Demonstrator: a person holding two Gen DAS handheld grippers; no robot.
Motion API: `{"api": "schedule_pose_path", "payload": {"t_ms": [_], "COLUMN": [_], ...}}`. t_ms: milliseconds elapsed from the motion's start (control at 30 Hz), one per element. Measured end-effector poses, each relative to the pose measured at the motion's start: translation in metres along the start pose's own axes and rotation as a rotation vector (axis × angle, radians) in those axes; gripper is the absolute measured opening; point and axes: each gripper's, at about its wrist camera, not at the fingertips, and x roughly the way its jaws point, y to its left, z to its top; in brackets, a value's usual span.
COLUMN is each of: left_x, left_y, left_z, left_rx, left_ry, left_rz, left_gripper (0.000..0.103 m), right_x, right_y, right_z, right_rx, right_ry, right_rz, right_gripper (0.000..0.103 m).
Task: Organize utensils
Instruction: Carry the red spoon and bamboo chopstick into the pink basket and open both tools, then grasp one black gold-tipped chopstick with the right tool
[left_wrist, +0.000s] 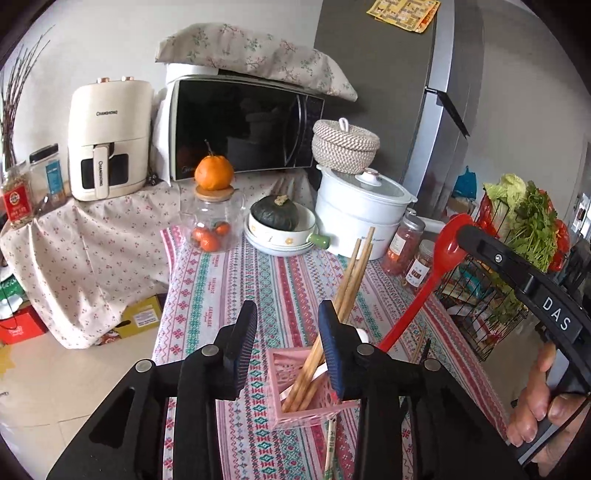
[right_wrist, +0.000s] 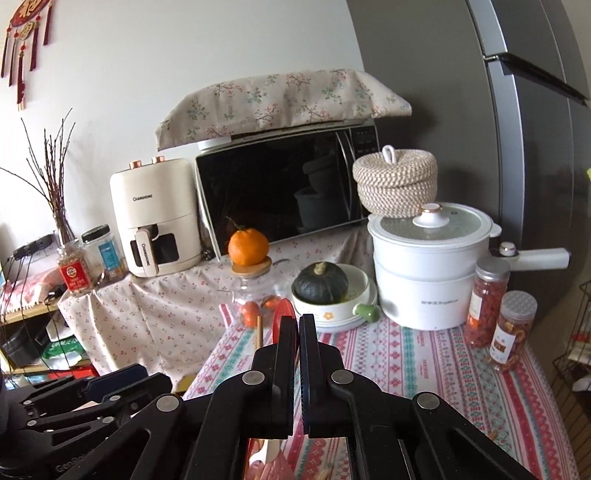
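Kitchen stuff crowds the far end of the table (left_wrist: 258, 280), which has a striped, patterned cloth on it: a microwave (left_wrist: 243, 125), a white pot (left_wrist: 362, 218) and a green squash (left_wrist: 275, 212) in a dish.

Your left tongs (left_wrist: 288, 332) are apart and hold nothing. Right under them, a bit to their right side, sits the pink basket (left_wrist: 295, 387). The wooden chopsticks (left_wrist: 351, 280) stand in it and lean up past the right finger. I can't tell if they touch that finger, so pull the left tongs up and back slowly and don't bump them over.

Your right tongs (right_wrist: 298, 332) are pressed together on the red spoon (left_wrist: 439, 254). Its handle slants down toward the basket, and its bowl (right_wrist: 283, 314) sticks up just past the tips. From the left tongs, the spoon is off to the right, near the basket's far right corner.

I think the next job is to drop the spoon in with the chopsticks. Point the handle end into the open part of the basket, beside the chopsticks, not on top of them. Lower it until it rests inside, then let go. One more chopstick (left_wrist: 330, 450) lies on the cloth below the basket, near the left tongs. Pick that one up after.
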Motion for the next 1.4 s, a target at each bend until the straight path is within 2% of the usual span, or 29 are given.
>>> {"api": "schedule_pose_path", "payload": {"t_ms": [167, 267, 533, 633, 700, 733, 767, 833, 933, 1033, 1167, 1267, 1400], "left_x": [0.001, 0.005, 0.009, 0.010, 0.009, 0.009, 0.008, 0.006, 0.001, 0.000, 0.002, 0.007, 0.015], "left_y": [0.020, 0.029, 0.038, 0.039, 0.038, 0.037, 0.036, 0.034, 0.029, 0.022, 0.013, 0.005, -0.009], "left_z": [-0.009, -0.017, -0.027, -0.030, -0.032, -0.032, -0.032, -0.033, -0.036, -0.042, -0.052, -0.059, -0.068], "left_rx": [-0.063, -0.079, -0.085, -0.092, -0.094, -0.092, -0.089, -0.087, -0.086, -0.075, -0.052, -0.038, -0.011], "left_ry": [0.087, 0.129, 0.171, 0.188, 0.197, 0.200, 0.203, 0.205, 0.208, 0.223, 0.260, 0.294, 0.334], "left_rz": [0.061, 0.072, 0.086, 0.075, 0.064, 0.062, 0.062, 0.059, 0.049, 0.037, 0.024, 0.005, -0.019], "left_gripper": [0.051, 0.051, 0.054, 0.062, 0.065, 0.065, 0.068, 0.071, 0.074, 0.077, 0.077, 0.077, 0.077], "right_x": [0.010, 0.017, 0.032, 0.033, 0.030, 0.027, 0.023, 0.015, 0.003, -0.007, -0.019, -0.022, -0.018], "right_y": [0.009, 0.011, 0.015, 0.012, 0.009, 0.008, 0.006, 0.002, -0.010, -0.029, -0.059, -0.084, -0.120], "right_z": [-0.008, -0.014, -0.028, -0.030, -0.028, -0.027, -0.026, -0.023, -0.019, -0.018, -0.021, -0.028, -0.047], "right_rx": [-0.031, -0.031, -0.016, 0.015, 0.032, 0.037, 0.044, 0.058, 0.081, 0.113, 0.147, 0.177, 0.254], "right_ry": [-0.001, 0.019, 0.076, 0.102, 0.114, 0.115, 0.113, 0.103, 0.108, 0.124, 0.163, 0.234, 0.372], "right_rz": [-0.006, -0.001, 0.015, 0.046, 0.064, 0.069, 0.077, 0.096, 0.086, 0.060, 0.000, -0.070, -0.138], "right_gripper": [0.001, 0.001, 0.003, 0.005, 0.010, 0.020, 0.034, 0.045, 0.046, 0.058, 0.065, 0.068, 0.068]}}
